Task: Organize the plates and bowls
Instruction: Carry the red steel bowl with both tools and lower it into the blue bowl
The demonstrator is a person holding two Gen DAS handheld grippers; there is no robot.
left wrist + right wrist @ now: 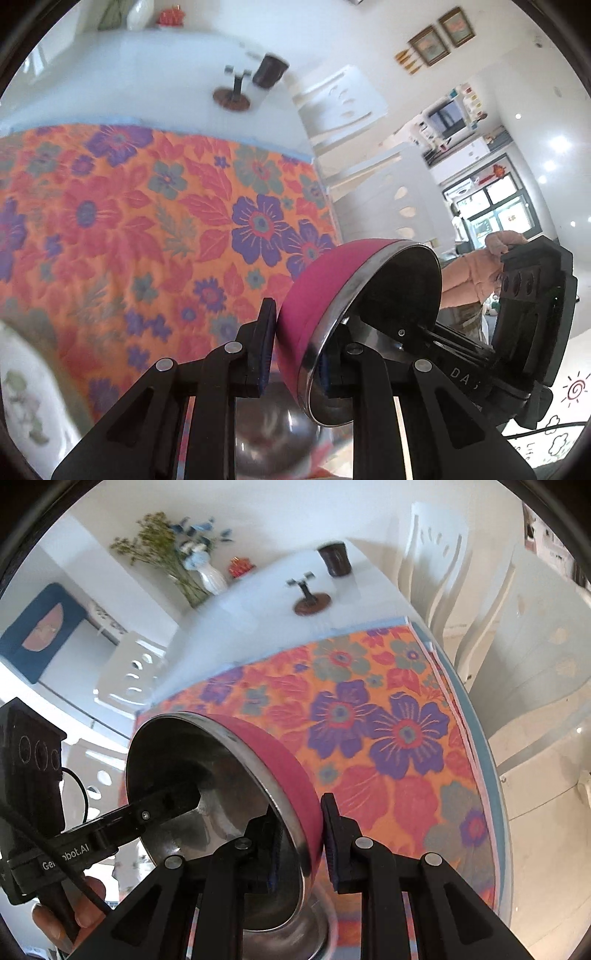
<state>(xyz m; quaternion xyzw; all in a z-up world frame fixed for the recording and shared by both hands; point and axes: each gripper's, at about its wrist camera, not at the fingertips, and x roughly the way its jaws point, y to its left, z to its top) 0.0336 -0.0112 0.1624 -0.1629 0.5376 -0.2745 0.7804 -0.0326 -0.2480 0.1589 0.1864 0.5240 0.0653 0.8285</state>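
Observation:
A pink bowl (317,288) with a shiny steel inside hangs tilted above the floral tablecloth (147,221), held from two sides. My left gripper (295,354) is shut on its wall near the rim, one pad outside and one inside. In the right wrist view my right gripper (303,845) is shut on the opposite part of the same bowl (273,753). Each view shows the other gripper's inner finger (436,339) (162,805) reaching into the bowl. A second steel bowl (273,435) (291,930) sits blurred just below.
A white plate with a green pattern (22,398) lies at the lower left. Far off on the white table stand a dark cup (334,559), a small stand (310,602) and a vase of flowers (210,576). White chairs (436,554) line the table's right edge.

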